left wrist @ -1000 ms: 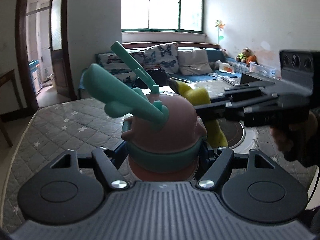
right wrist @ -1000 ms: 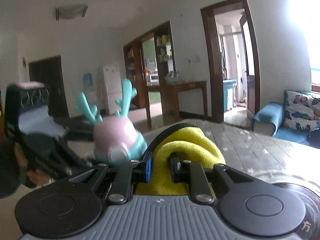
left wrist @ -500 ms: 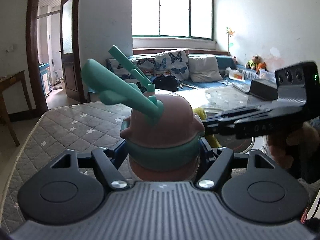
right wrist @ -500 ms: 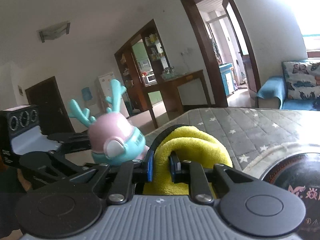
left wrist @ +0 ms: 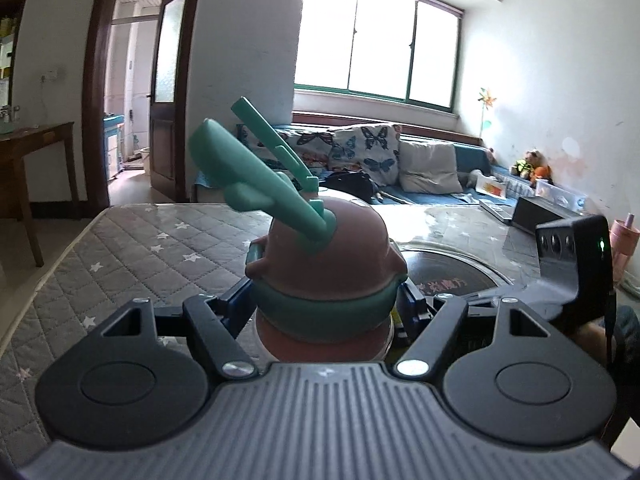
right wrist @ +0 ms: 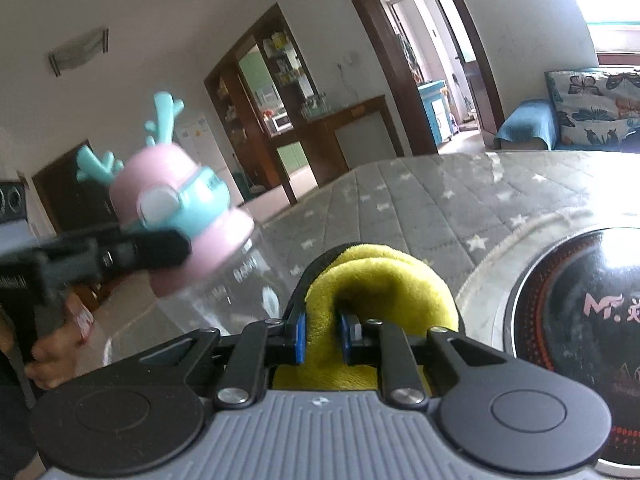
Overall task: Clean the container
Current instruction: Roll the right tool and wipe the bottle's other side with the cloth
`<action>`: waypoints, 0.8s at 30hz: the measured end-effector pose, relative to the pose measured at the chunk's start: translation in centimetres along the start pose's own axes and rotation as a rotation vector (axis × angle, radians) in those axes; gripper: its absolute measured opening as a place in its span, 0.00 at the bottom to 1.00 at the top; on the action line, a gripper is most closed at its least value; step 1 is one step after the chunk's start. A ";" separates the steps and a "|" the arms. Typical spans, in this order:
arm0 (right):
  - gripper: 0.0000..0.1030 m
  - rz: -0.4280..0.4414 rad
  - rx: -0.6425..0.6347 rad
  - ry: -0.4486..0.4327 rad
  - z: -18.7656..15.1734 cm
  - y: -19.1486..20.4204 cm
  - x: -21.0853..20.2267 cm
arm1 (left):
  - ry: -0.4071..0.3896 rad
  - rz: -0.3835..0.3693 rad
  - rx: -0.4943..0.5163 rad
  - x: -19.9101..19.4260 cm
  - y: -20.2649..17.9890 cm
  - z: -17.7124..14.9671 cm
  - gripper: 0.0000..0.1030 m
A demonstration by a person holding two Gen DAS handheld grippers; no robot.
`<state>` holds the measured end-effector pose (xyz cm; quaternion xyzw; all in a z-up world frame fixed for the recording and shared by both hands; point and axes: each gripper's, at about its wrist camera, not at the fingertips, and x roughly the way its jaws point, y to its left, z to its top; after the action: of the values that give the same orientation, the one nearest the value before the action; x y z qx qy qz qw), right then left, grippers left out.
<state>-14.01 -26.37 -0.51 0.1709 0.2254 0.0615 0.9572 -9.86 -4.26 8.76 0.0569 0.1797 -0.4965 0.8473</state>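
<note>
The left gripper [left wrist: 324, 312] clamps the container [right wrist: 208, 280], a clear, likely slippery bottle, at its rigid antlered lid [left wrist: 320, 256], held above the table [left wrist: 160, 248]. The right gripper [right wrist: 322, 338] pinches a soft yellow cloth [right wrist: 380, 284] just beside it.

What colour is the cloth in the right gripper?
Yellow cloth, clearest in the right wrist view.

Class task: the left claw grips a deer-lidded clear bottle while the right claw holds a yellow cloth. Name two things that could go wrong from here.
1. The left claw pinches the bottle high up, at the pink lid; wiping pressure on the clear body might twist it loose.
2. The right claw clamps only a fold of the yellow cloth, which could slip out mid-wipe.
</note>
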 end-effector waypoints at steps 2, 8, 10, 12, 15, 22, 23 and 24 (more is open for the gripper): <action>0.16 -0.016 -0.013 0.020 -0.5 0.2 0.3 | 0.006 0.030 0.000 0.2 -0.3 0.0 0.71; 0.16 -0.091 -0.083 0.076 -1.3 1.8 1.1 | 0.018 0.111 -0.037 0.5 -1.7 0.0 0.72; 0.16 -0.103 -0.103 0.080 -1.3 2.2 1.2 | 0.012 0.139 -0.051 0.3 -2.5 -0.1 0.76; 0.16 -0.107 -0.110 0.083 -1.3 2.3 1.5 | -0.001 0.177 -0.077 0.2 -3.5 -0.3 0.78; 0.16 -0.102 -0.103 0.080 -1.2 2.6 1.5 | -0.036 0.256 -0.094 -0.1 -5.2 -0.5 0.78; 0.16 -0.098 -0.109 0.073 -1.5 2.8 0.5 | -0.059 0.418 -0.148 1.1 -8.1 -0.3 0.80; 0.16 -0.096 -0.108 0.071 -1.5 2.6 0.3 | -0.059 0.443 -0.177 1.4 -8.1 -0.3 0.80; 0.16 -0.096 -0.110 0.071 -1.4 2.6 0.1 | -0.059 0.465 -0.201 1.6 -8.0 -0.3 0.80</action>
<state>-14.66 -23.52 -0.83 0.1050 0.2633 0.0341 0.9584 -16.13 -9.51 8.50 -0.0023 0.1853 -0.2692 0.9451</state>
